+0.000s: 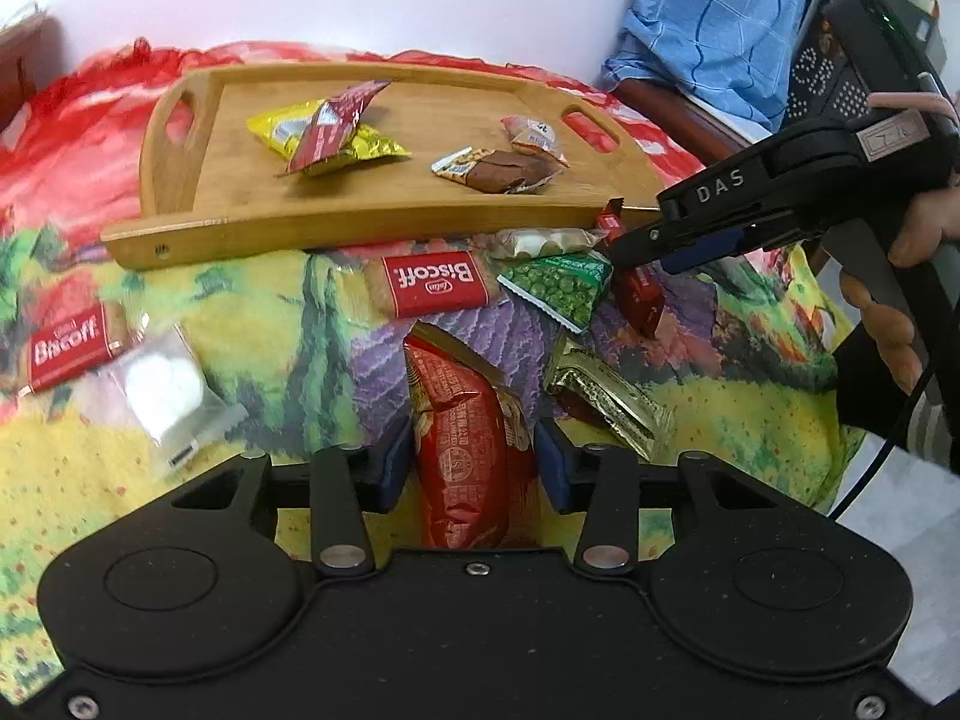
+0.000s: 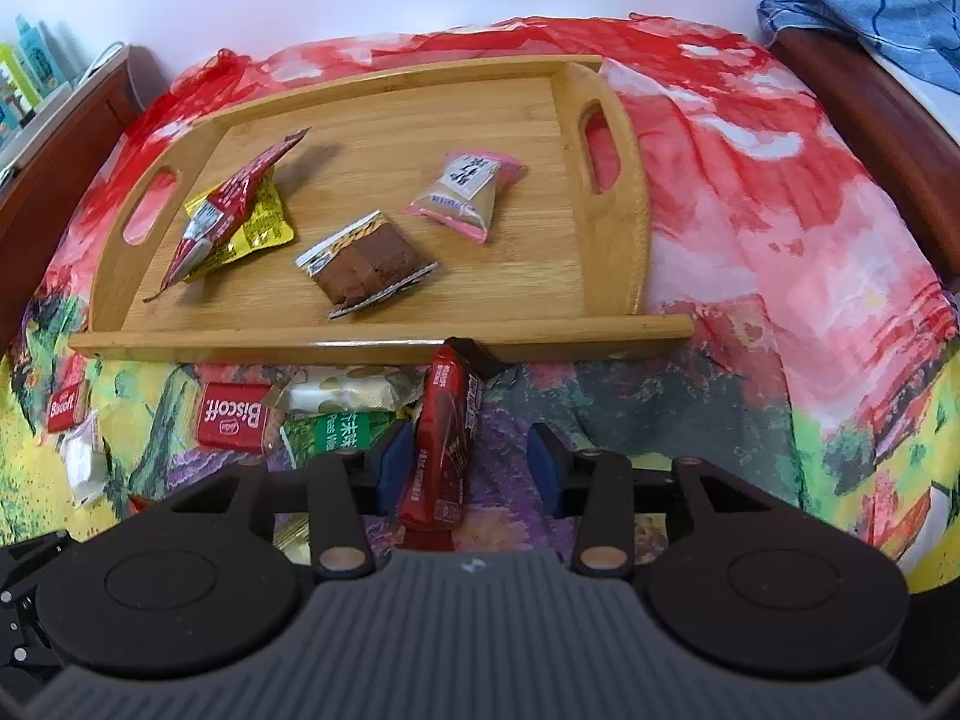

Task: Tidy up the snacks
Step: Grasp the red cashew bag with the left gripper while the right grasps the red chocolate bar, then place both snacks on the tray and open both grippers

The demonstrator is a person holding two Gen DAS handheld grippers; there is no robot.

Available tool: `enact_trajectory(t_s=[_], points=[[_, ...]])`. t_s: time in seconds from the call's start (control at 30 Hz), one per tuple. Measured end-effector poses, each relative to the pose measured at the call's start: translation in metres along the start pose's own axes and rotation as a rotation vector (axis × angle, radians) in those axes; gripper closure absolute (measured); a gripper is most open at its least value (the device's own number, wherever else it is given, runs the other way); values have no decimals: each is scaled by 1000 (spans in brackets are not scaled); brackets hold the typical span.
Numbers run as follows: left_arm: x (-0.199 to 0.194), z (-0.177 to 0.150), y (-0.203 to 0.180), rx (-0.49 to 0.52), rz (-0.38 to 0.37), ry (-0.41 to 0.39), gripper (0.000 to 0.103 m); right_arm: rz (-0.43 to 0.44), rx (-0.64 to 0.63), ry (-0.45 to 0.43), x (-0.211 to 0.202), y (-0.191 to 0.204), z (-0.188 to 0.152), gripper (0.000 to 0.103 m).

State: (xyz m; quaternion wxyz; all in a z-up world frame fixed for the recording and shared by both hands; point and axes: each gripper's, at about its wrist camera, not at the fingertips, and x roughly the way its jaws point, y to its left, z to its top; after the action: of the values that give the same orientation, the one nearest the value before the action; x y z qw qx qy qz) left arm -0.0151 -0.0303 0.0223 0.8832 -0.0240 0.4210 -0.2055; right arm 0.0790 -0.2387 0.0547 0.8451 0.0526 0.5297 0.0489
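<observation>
A wooden tray (image 1: pixel 252 222) (image 2: pixel 384 342) lies on a colourful cloth and holds several snack packets, among them a yellow one (image 1: pixel 354 147) and a brown one (image 2: pixel 366 264). My left gripper (image 1: pixel 474 462) is open around a red snack bag (image 1: pixel 468 438) that lies on the cloth between its blue pads. My right gripper (image 2: pixel 471 468) is open around a dark red bar (image 2: pixel 441 444) in front of the tray; the gripper also shows in the left wrist view (image 1: pixel 654 258), over that bar (image 1: pixel 639 294).
Loose snacks lie before the tray: two Biscoff packets (image 1: pixel 429 285) (image 1: pixel 72 348), a green pea bag (image 1: pixel 561 288), a gold packet (image 1: pixel 606 396), a clear packet of white sweets (image 1: pixel 165 390). A blue cloth (image 1: pixel 714 18) hangs at the right over a wooden frame.
</observation>
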Motion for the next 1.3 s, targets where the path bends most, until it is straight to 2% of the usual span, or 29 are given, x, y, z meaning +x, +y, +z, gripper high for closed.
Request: enact_trajectory(t_s=[0.13,0.43,0.47,0.5,0.53,0.57,0.83,1.13,1.3], points=[[-2,1,-1,8,8,-9,63,12,-24,7,3,5,-2,42],[-4,8,7,-22,32,-29,63,57,33,20,18,-3,-2,39],[-4,9,9,-25,34,-31,63,56,25,19,18,-2,-1,41],[-4,10,10,-29,35,-34,63,54,19,18,18,-1,-1,56],[-4,11,10,-31,37,-36,63,57,13,16,18,0,-1,65],[-5,12,11,-33,39,-39,63,61,7,16,17,1,-1,69],[-16,26,22,-49,62,-95,63,45,9,17,1,3,3,77],[-32,59,46,-112,101,-204,63,41,28,-57,-23,1,15,77],[-35,79,62,-137,89,-269,64,48,52,-118,-34,1,29,77]])
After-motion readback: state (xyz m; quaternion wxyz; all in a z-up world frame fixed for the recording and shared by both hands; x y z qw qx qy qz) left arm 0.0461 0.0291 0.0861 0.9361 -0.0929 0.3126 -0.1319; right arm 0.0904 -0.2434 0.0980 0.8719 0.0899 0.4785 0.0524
